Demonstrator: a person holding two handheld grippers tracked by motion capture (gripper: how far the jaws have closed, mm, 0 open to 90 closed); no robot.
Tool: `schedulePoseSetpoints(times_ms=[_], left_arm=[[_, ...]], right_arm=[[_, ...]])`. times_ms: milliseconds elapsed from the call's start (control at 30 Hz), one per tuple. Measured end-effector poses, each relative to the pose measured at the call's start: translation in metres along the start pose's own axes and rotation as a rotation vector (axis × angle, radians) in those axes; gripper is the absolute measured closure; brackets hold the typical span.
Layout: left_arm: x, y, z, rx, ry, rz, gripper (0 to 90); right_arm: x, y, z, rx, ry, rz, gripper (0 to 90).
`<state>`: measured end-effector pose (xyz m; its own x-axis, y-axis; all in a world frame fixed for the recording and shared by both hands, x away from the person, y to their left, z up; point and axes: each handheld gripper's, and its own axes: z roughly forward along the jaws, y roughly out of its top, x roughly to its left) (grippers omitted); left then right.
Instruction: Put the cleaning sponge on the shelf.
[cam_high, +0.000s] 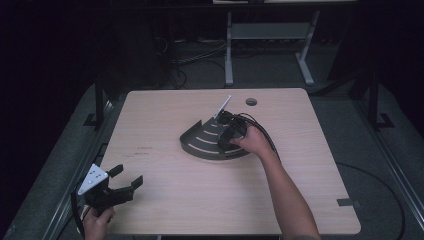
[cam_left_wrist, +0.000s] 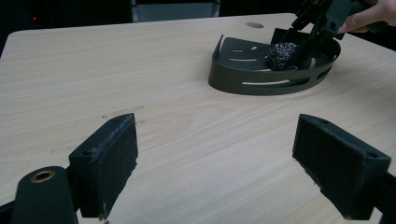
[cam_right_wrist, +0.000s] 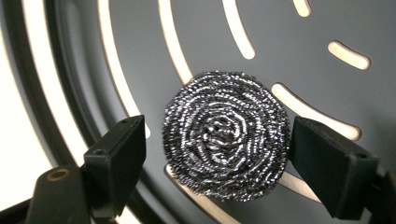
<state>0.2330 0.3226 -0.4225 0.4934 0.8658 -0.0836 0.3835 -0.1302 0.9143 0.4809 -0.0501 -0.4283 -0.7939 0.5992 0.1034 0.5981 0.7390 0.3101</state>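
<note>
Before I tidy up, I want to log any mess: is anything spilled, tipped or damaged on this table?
Nothing stands out. The steel wool scourer lies flat inside the dark slotted tray, which sits level on the table. Nothing looks spilled or broken.

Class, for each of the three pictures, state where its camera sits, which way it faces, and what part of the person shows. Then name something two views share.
High view: above the person's side, looking forward and down at the light wooden table; both forearms, left gripper and right gripper show.
Left gripper view: low over the table, looking across between open jaws to the dark slotted metal tray.
Right gripper view: looking straight down at the round steel-wool scourer between open jaws.
Shared: both gripper views show the scourer in the tray.
</note>
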Motion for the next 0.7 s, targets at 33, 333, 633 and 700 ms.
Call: schedulePoseSetpoints(times_ms=[33,333,633,700], left_arm=[[0.0,0.0,0.0,0.001,0.001,-0.001,13.3],[-0.001,0.0,0.0,0.001,0.0,0.0,13.3],[-0.001,0.0,-0.002,-0.002,0.003,-0.003,13.3],[-0.001,0.0,-0.001,-0.002,-0.001,-0.003,13.3]], right_arm=[[0.001,0.0,-0.001,-0.002,-0.005,-0.006,17.8],[0.006,-0.001,-0.014,-0.041,-0.013,-0.024,16.4],[0.01,-0.009,-0.031,-0.07,-0.018,-0.025,16.2],[0.01,-0.013,-0.034,-0.076,-0.022,-0.028,16.2]])
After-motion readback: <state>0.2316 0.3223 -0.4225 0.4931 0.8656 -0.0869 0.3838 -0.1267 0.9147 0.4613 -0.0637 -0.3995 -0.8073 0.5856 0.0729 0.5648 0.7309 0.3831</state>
